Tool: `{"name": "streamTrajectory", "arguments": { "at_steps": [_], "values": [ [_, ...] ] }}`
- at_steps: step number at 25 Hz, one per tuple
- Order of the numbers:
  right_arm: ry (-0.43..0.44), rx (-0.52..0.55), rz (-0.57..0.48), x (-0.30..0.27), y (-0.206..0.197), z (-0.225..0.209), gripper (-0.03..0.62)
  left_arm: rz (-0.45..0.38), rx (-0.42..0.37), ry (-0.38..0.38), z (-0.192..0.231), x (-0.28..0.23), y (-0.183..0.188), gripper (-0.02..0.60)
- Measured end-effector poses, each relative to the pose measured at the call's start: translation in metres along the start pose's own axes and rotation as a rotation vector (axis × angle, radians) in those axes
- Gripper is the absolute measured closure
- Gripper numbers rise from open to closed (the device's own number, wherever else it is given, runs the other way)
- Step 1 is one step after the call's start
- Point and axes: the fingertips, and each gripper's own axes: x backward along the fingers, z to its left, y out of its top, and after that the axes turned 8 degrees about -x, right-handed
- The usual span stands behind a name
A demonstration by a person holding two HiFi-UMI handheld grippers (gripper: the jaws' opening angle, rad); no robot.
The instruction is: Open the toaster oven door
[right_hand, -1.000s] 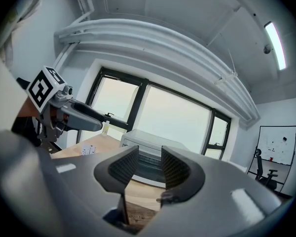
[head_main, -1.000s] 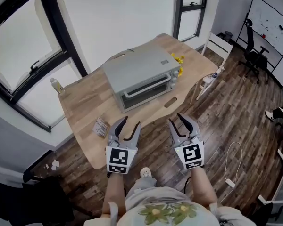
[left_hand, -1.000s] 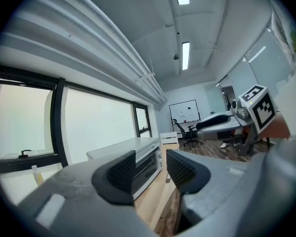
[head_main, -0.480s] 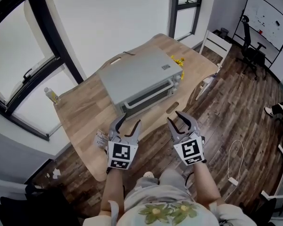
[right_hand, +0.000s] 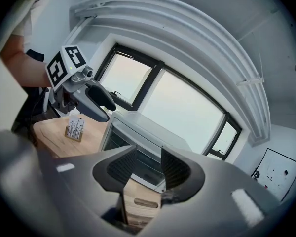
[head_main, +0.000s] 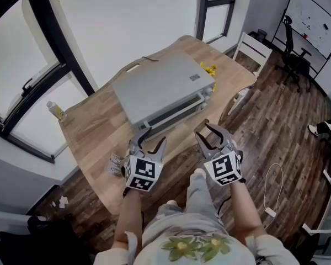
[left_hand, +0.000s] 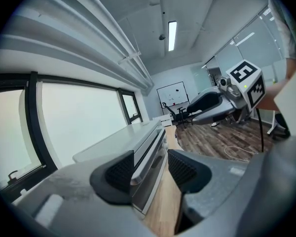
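Grey toaster oven (head_main: 160, 87) sat on the wooden table (head_main: 91, 131), its door shut, just beyond both grippers. The left gripper (head_main: 153, 138) had its fingers spread wide, gripping nothing, facing the oven's left front. The right gripper (head_main: 208, 132) was opening its fingers near the right front corner, empty and touching nothing.

toaster oven (head_main: 163, 84) casing looks matt grey metal. table (head_main: 94, 130) is pale smooth wood, grain showing. floor (head_main: 276, 131) is dark wood planks, slight sheen.
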Motion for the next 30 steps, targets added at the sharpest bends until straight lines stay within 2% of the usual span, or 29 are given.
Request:
{"name": "streamTrajectory", "arguments": {
  "at_steps": [12, 21, 30],
  "values": [
    [0.125, 0.092, 0.046, -0.057, -0.018, -0.024, 0.441, 0.161, -0.015, -0.025, 0.011, -0.039, -0.027, 0.367],
    [0.239, 0.202, 0.1, -0.098, -0.035, -0.036, 0.42, 0.226, 0.019, -0.038, 0.017, -0.059, -0.036, 0.368],
    [0.374, 0.319, 0.156, -0.128, -0.046, -0.035, 0.411, 0.306, -0.035, -0.083, 0.01, -0.075, -0.047, 0.368]
  ]
}}
